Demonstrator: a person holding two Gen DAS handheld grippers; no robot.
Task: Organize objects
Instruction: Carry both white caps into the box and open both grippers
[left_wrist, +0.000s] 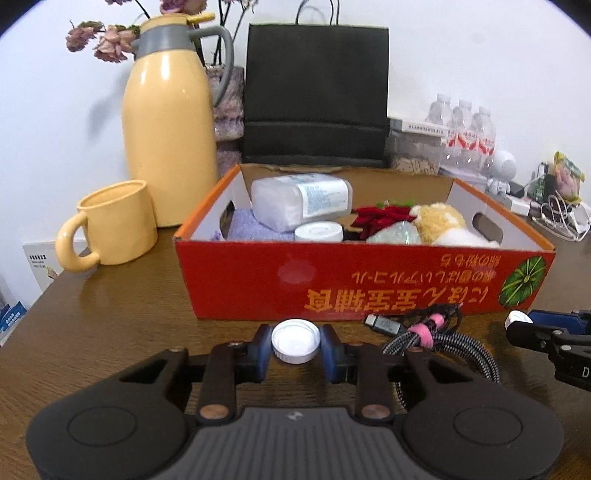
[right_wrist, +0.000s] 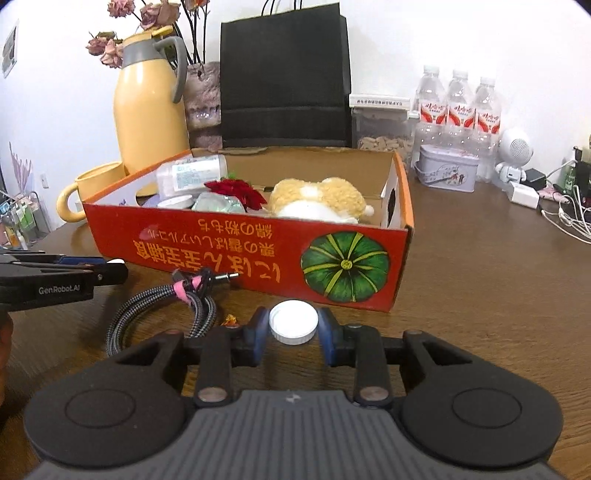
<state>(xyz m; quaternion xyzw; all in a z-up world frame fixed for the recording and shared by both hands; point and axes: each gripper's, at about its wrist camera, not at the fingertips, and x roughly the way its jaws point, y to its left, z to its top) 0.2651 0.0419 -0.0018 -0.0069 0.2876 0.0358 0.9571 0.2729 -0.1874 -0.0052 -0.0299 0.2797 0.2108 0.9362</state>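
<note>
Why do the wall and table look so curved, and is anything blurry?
Both wrist views use fisheye lenses, bending the edges and darkening the corners. Left wrist view: the red box is sharp, the gripper body softer. Right wrist view: window glare shines on the table.

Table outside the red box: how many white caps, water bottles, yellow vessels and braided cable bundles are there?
White caps: 2
Water bottles: 3
Yellow vessels: 2, jug and mug
Braided cable bundles: 1
Total: 8

Two white caps (left_wrist: 295, 341), three water bottles (right_wrist: 458, 110), one box (right_wrist: 258, 254).
</note>
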